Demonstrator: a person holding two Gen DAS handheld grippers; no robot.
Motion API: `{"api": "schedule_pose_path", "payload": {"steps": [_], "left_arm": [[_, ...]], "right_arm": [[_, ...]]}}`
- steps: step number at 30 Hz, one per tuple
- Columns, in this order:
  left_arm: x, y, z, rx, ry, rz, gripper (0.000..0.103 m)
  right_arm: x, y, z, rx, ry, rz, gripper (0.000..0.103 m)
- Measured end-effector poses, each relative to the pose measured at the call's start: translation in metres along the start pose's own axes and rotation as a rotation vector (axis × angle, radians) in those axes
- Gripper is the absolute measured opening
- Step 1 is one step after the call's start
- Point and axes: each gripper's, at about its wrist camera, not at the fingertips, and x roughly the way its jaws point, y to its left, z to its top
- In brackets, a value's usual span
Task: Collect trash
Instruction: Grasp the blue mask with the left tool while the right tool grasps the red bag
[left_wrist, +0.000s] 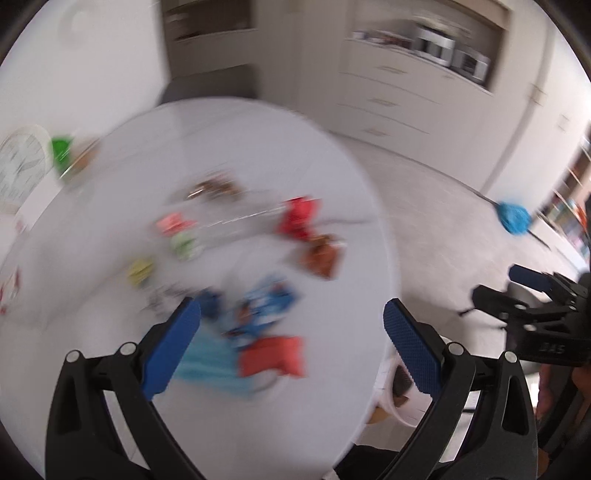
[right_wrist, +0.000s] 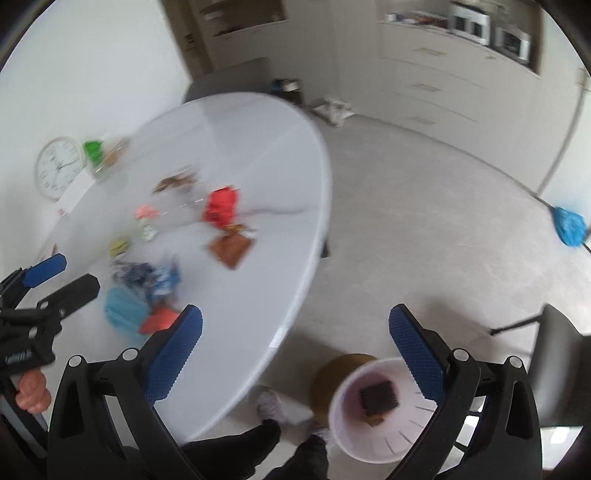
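Observation:
Several wrappers lie scattered on a round white table (left_wrist: 258, 147) (right_wrist: 258, 147): a red one (left_wrist: 299, 218) (right_wrist: 221, 208), a brown one (left_wrist: 320, 254) (right_wrist: 231, 249), a blue-and-white one (left_wrist: 264, 308) (right_wrist: 159, 278), a light blue one (left_wrist: 207, 363) (right_wrist: 122, 308) and an orange one (left_wrist: 273, 356) (right_wrist: 159, 319). My left gripper (left_wrist: 291, 345) hangs open over the near wrappers, holding nothing. My right gripper (right_wrist: 295, 352) is open beyond the table's edge, above a white bin (right_wrist: 380, 417) on the floor with a dark wrapper (right_wrist: 378, 397) inside. Both views are blurred.
A white wall clock (right_wrist: 59, 168) and a green-lidded jar (right_wrist: 94, 153) stand at the table's far left. A mop with a blue head (right_wrist: 570, 227) leans by the right wall. Cabinets line the back. A dark chair (right_wrist: 554, 350) stands right of the bin. The person's shoes (right_wrist: 269, 406) show below.

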Motion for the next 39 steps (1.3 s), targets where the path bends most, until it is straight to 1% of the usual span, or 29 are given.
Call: {"api": "schedule_pose_path", "payload": {"steps": [2, 4, 7, 9, 11, 15, 17, 21, 23, 25, 26, 28, 30, 32, 33, 35, 37, 38, 39], "left_arm": [[0.001, 0.033, -0.011, -0.062, 0.015, 0.043, 0.095], [0.003, 0.060, -0.022, -0.119, 0.036, 0.077, 0.095], [0.005, 0.088, -0.037, -0.189, 0.060, 0.111, 0.095], [0.007, 0.100, -0.045, -0.221, 0.076, 0.127, 0.095], [0.010, 0.110, -0.052, -0.235, 0.086, 0.132, 0.095], [0.015, 0.118, -0.061, -0.240, 0.103, 0.128, 0.095], [0.019, 0.122, -0.066, -0.233, 0.114, 0.116, 0.095], [0.029, 0.130, -0.071, -0.238, 0.138, 0.074, 0.095], [0.036, 0.134, -0.073, -0.254, 0.156, 0.054, 0.095], [0.045, 0.140, -0.074, -0.274, 0.176, 0.042, 0.095], [0.050, 0.143, -0.075, -0.293, 0.188, 0.034, 0.095], [0.061, 0.149, -0.075, -0.340, 0.207, 0.010, 0.094], [0.075, 0.153, -0.073, -0.378, 0.231, -0.016, 0.088], [0.090, 0.155, -0.071, -0.420, 0.254, -0.045, 0.075], [0.098, 0.155, -0.070, -0.446, 0.269, -0.058, 0.072], [0.110, 0.154, -0.069, -0.473, 0.294, -0.077, 0.062], [0.122, 0.150, -0.069, -0.494, 0.323, -0.090, 0.057], [0.126, 0.150, -0.069, -0.496, 0.331, -0.094, 0.051], [0.128, 0.148, -0.068, -0.493, 0.339, -0.096, 0.048]], "right_arm": [[0.020, 0.022, 0.001, -0.049, 0.036, 0.038, 0.100], [0.037, 0.040, -0.001, -0.088, 0.067, 0.056, 0.100], [0.064, 0.067, -0.004, -0.151, 0.122, 0.099, 0.100], [0.075, 0.078, -0.004, -0.175, 0.141, 0.123, 0.099], [0.088, 0.086, -0.001, -0.187, 0.164, 0.148, 0.094], [0.121, 0.099, 0.015, -0.161, 0.206, 0.202, 0.088], [0.139, 0.104, 0.023, -0.131, 0.234, 0.225, 0.083], [0.166, 0.107, 0.033, -0.057, 0.304, 0.269, 0.082], [0.167, 0.110, 0.034, -0.045, 0.312, 0.275, 0.082], [0.161, 0.112, 0.034, -0.061, 0.301, 0.253, 0.082], [0.157, 0.112, 0.032, -0.069, 0.295, 0.230, 0.082], [0.155, 0.107, 0.032, -0.062, 0.296, 0.217, 0.082], [0.153, 0.098, 0.030, -0.036, 0.309, 0.211, 0.082], [0.150, 0.090, 0.029, -0.007, 0.312, 0.203, 0.083], [0.148, 0.086, 0.028, -0.001, 0.310, 0.202, 0.083], [0.144, 0.083, 0.026, -0.004, 0.307, 0.194, 0.083], [0.136, 0.086, 0.023, -0.048, 0.297, 0.199, 0.083], [0.133, 0.088, 0.021, -0.082, 0.291, 0.205, 0.083], [0.130, 0.095, 0.017, -0.145, 0.286, 0.216, 0.083]]}}
